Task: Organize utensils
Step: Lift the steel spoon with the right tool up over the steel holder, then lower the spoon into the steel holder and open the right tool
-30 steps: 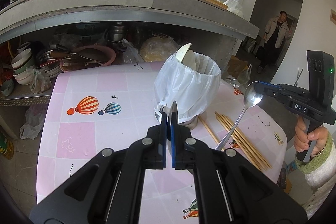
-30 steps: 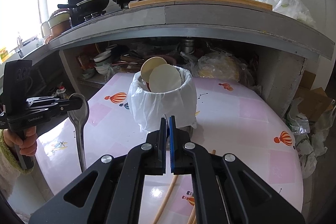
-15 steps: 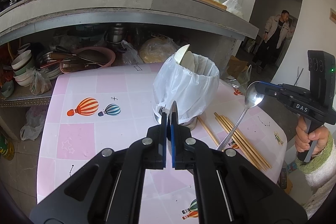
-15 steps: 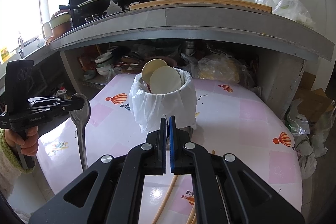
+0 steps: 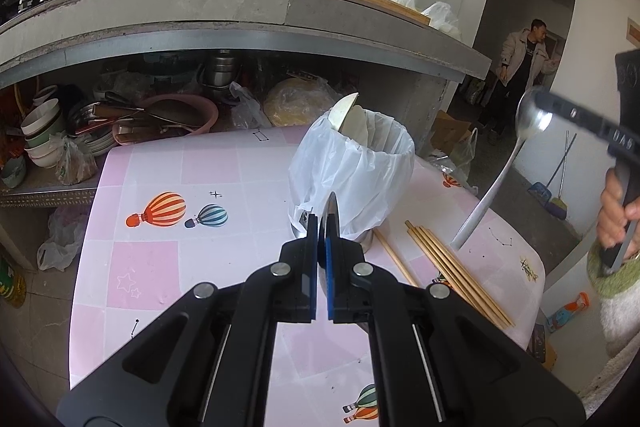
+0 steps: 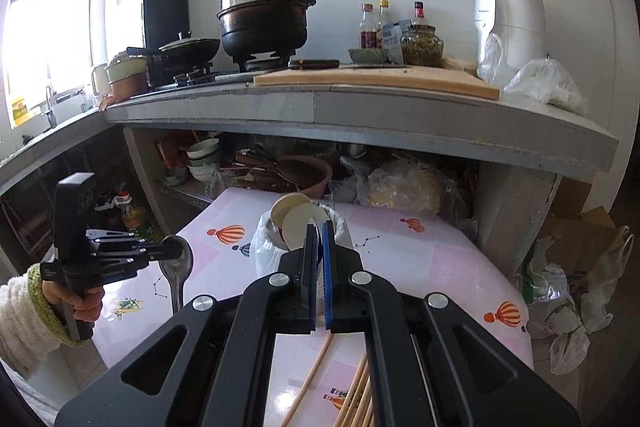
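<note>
**Over the pink table, both grippers clamp spoons**

At the near edge of the table, the left gripper (image 5: 322,227) has its jaws pressed together on a steel spoon (image 6: 176,265), whose bowl shows edge-on between the blue pads and whose handle hangs down. The right gripper (image 5: 538,103) is held high off the table's right side, jaws likewise closed on the bowl of a second spoon (image 5: 500,171); its handle slants down with its tip above the table, clear of the surface. Just ahead of the left gripper stands a metal holder lined with a white plastic bag (image 5: 360,171), two pale round pieces leaning inside it. Wooden chopsticks (image 5: 452,267) lie flat to its right, running toward the table's rounded right edge. The pink balloon-print tablecloth (image 5: 160,259) is bare on the left half. Beyond the far edge, a grey concrete counter (image 6: 360,111) overhangs a shelf crammed with bowls and pans. A person (image 5: 522,67) stands in the doorway at right.
</note>
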### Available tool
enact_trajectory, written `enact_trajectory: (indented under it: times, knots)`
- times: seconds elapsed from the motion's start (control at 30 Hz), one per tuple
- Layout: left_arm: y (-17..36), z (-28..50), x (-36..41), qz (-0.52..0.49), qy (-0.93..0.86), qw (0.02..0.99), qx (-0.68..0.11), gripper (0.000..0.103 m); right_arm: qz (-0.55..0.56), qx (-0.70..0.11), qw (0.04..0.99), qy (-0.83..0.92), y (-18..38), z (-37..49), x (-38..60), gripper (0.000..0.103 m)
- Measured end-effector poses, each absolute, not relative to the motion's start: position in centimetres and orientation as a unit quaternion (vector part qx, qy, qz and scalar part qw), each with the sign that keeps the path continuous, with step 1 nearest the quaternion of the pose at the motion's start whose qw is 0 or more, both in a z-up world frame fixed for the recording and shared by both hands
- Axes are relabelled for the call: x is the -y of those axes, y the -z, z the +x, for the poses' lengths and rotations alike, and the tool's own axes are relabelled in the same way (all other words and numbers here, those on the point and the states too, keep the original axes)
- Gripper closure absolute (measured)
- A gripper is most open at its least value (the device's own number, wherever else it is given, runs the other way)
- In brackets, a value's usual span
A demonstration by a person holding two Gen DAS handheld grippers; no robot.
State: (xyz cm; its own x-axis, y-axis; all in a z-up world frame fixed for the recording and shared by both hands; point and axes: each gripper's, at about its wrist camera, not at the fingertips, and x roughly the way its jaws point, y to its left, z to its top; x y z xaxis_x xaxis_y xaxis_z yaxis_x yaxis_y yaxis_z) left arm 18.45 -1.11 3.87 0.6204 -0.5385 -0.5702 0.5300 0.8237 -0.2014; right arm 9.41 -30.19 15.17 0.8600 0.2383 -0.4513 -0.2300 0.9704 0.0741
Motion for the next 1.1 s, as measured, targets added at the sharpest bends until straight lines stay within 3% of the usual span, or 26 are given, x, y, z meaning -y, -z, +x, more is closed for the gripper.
enact_trajectory:
  times: [0.47,1.1]
  knots:
    - [-3.5,18.8,0.4,-0.016,0.287,0.902,-0.322,0.101,-0.046,-0.159,0.979,-0.118,-24.7,12.9,30.6,0.100]
    - [-3.2,18.9,0.2,-0.022,0.285,0.903,-0.320,0.101,-0.198,-0.285,0.930,-0.121,-14.6,24.3,24.5,0.100]
